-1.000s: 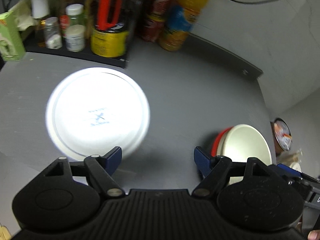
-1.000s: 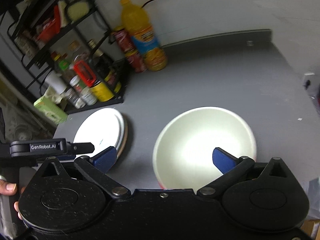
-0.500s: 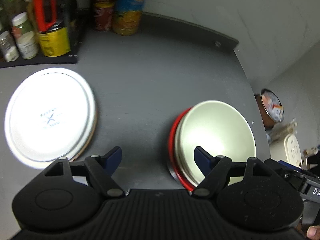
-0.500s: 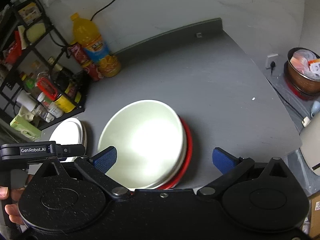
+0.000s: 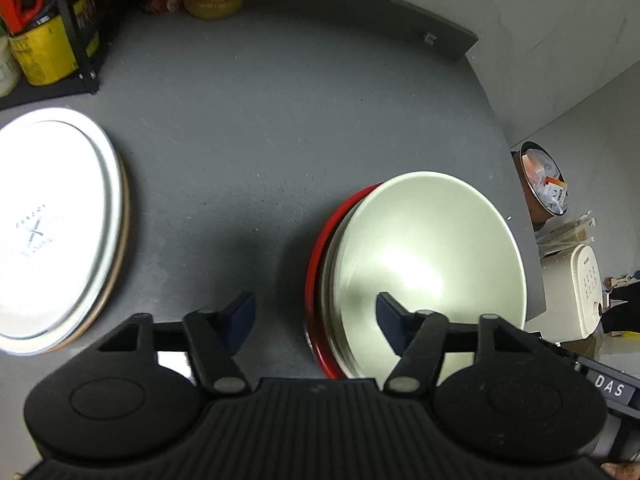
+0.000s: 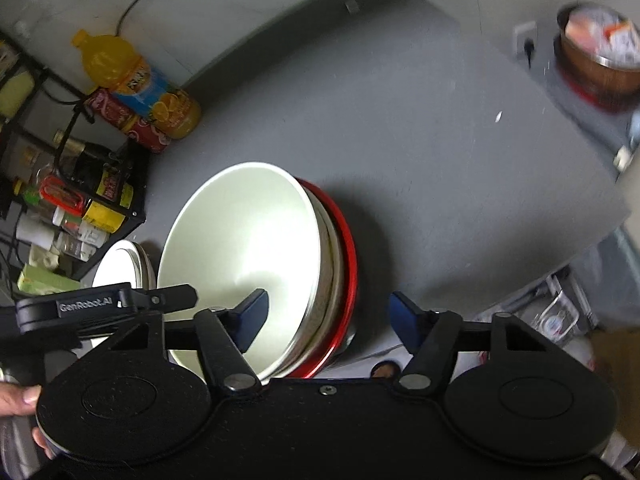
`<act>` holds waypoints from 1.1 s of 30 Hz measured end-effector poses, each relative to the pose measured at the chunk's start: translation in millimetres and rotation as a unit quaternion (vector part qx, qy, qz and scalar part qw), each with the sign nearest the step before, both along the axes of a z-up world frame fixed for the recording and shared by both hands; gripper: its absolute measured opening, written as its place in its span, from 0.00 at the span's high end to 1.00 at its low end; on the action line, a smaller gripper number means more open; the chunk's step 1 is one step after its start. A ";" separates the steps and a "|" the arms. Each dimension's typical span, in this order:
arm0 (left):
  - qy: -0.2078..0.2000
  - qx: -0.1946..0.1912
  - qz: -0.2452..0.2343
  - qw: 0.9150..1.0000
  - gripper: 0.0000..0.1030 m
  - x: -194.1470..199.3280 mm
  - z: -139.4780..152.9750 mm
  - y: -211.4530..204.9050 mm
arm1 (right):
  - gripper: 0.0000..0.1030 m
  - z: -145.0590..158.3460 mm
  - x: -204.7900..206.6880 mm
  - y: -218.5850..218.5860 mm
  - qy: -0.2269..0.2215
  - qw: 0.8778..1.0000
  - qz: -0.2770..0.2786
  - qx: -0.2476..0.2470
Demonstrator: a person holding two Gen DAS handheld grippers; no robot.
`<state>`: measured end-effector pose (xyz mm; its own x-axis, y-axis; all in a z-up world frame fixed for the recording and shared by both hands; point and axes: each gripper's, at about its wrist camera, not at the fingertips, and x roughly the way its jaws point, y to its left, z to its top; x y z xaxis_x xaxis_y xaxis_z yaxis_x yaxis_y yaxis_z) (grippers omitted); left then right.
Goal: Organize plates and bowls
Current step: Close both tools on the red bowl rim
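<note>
Both hand-held grippers, left (image 5: 314,314) and right (image 6: 328,316), now swung from flat white plate stack (image 5: 52,224) toward cream bowl (image 5: 428,264) nested in red-rimmed bowls; jaws wide, empty. Sorting apparently complete.

The left gripper (image 5: 314,312) is swinging right, away from the white plates (image 5: 52,224) and toward the stacked bowls (image 5: 424,264). The right gripper (image 6: 330,316) is shifting right, past the stack's red rim (image 6: 350,264), and is drawing back.
</note>
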<state>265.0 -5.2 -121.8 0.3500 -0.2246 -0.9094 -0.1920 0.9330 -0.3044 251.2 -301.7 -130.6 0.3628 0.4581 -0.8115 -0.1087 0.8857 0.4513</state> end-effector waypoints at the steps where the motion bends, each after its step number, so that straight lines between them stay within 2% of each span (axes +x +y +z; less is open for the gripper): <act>1: 0.006 -0.003 -0.001 1.000 0.47 2.6 -3.7 0.5 | 0.41 -4.1 2.4 2.8 0.006 1.000 0.001 -0.006; 3: 0.016 -0.008 -0.006 1.000 0.57 6.8 -11.0 0.2 | 0.43 -11.4 5.2 8.0 0.018 1.000 0.003 -0.013; 10: 0.035 -0.014 -0.033 0.999 0.69 16.4 -30.6 -2.1 | 0.59 -34.4 13.7 16.4 0.051 0.998 0.000 -0.023; 12: 0.040 -0.025 -0.036 0.998 0.71 17.4 -35.7 -1.6 | 0.64 -37.5 13.1 18.5 0.050 0.999 0.006 -0.018; 14: 0.040 -0.032 -0.042 0.998 0.73 18.6 -37.6 -4.7 | 0.64 -36.4 12.1 19.2 0.041 0.999 0.010 -0.028; 18: 0.044 -0.030 -0.050 0.997 0.74 22.2 -36.7 -4.9 | 0.68 -35.0 13.7 21.6 0.034 0.998 0.009 -0.043; 22: 0.023 -0.029 -0.065 0.997 0.75 21.5 -29.5 -2.3 | 0.68 -29.0 15.6 20.2 0.023 0.999 0.007 -0.038; 33: -0.010 -0.030 -0.028 0.999 0.75 12.5 -8.0 29.1 | 0.68 -4.0 24.0 47.7 -0.018 0.998 0.036 -0.040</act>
